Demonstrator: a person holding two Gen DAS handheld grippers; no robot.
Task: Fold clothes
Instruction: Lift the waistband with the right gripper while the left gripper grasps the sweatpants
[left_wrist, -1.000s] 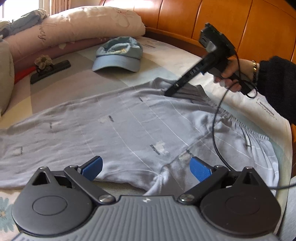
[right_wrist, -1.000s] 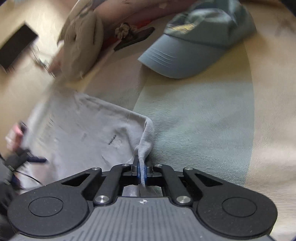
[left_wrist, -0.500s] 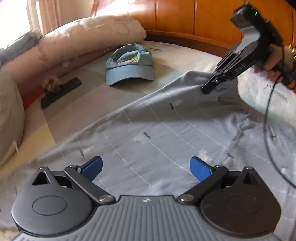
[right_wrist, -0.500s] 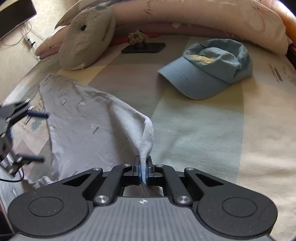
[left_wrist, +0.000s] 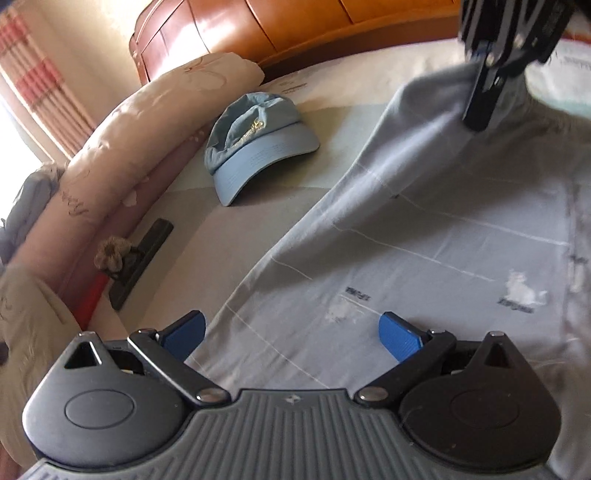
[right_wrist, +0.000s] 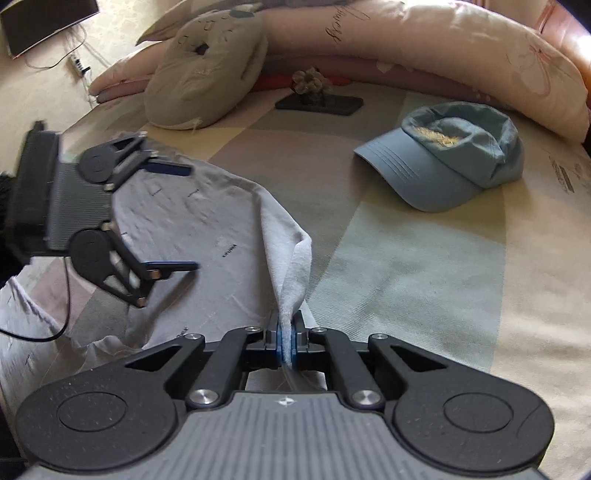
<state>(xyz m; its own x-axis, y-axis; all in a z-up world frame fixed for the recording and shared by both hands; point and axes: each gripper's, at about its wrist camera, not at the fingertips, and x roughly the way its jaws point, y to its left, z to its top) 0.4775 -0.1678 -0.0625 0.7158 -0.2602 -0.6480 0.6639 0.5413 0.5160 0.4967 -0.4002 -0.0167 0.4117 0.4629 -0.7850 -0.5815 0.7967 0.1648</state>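
Now the right gripper (right_wrist: 286, 345) is pinching a lifted edge of the grey garment (left_wrist: 424, 236) spread over the bed (right_wrist: 424, 266); the left gripper (left_wrist: 291, 332) is hovering wide open, empty. Keeping that fabric taut should be giving a straighter fold.

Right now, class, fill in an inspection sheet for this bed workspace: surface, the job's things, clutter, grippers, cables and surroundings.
Surface: bed sheet in pale colour blocks, bare beside the clothing.
Job's things: grey garment spread out, one corner lifted into a peak.
Clutter: blue cap clear of the garment; dark flat phone-like item with a flower ornament on it; small cushion.
Grippers: right gripper shut on the garment's corner; left gripper open above the cloth, holding nothing.
Cables: black cable trailing from the left gripper.
Surroundings: long rolled quilt, wooden headboard, curtain.
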